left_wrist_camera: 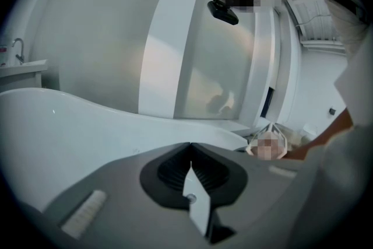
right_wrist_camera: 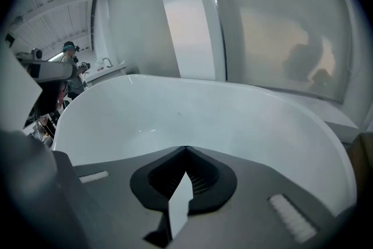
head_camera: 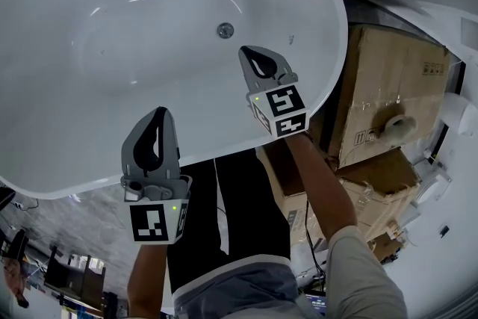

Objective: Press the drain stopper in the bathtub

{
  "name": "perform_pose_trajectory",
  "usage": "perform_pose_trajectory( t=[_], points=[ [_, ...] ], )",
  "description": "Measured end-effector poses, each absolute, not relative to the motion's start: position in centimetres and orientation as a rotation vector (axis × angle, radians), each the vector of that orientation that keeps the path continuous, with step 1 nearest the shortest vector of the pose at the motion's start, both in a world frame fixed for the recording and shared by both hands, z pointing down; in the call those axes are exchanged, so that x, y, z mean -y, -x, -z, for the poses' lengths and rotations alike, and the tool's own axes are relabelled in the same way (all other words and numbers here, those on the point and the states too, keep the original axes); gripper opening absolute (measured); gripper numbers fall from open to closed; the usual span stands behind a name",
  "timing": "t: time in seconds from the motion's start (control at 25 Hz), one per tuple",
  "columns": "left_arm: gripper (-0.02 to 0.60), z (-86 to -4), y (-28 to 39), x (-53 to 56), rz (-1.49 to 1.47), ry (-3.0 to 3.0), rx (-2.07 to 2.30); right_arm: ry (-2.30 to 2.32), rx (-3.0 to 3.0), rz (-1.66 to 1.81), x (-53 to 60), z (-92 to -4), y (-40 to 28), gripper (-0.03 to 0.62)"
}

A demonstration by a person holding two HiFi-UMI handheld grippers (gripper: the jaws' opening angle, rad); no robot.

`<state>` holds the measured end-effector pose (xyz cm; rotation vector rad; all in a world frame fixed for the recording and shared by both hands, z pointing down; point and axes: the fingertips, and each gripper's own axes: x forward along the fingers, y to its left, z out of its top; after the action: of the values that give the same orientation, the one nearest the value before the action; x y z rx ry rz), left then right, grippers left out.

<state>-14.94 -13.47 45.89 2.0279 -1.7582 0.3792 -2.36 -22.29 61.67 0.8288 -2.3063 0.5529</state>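
- The only print I can find is on the cardboard box (head_camera: 388, 86) stacked just outside the bathtub's (head_camera: 332, 63) right rim. It has a few small dark handling symbols on its side and another small mark near its top edge, all too small for me to read.
- Each gripper carries a cube with black-and-white square marker patterns. These are codes, not lettering.
- The drain stopper (head_camera: 225, 31) is a small round metallic disc, grey with a darker ring. It sits flat in the bathtub's white floor towards the far side, about midway along the length.
- The bathtub is a glossy white oval, freestanding, with a smooth rolled rim and soft light streaks on its inner wall.
- My right gripper (head_camera: 248, 50) hangs over the bathtub's inside, near the stopper on the side towards the right rim and apart from it. In the right gripper view (right_wrist_camera: 185, 148) its 2 jaws are pressed together tip to tip and grasp nothing.
- My left gripper (head_camera: 160, 110) sits over the bathtub's near rim, well apart from the stopper. In the left gripper view (left_wrist_camera: 189, 144) its 2 jaws are likewise clenched and empty.
- A pale round object (head_camera: 399, 125) rests against the box beyond the bathtub's right rim. I cannot tell what it is.
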Motion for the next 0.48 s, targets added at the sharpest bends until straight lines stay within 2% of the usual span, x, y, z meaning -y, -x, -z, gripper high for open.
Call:
perform_pose_trajectory(
  t=[0.48],
  points=[
    [0.000,-49.7,15.1,14.5,-0.388,-2.003,1.763,-0.823,2.236,-0.571,23.7,-69.9,2.3,0.000]
  ],
)
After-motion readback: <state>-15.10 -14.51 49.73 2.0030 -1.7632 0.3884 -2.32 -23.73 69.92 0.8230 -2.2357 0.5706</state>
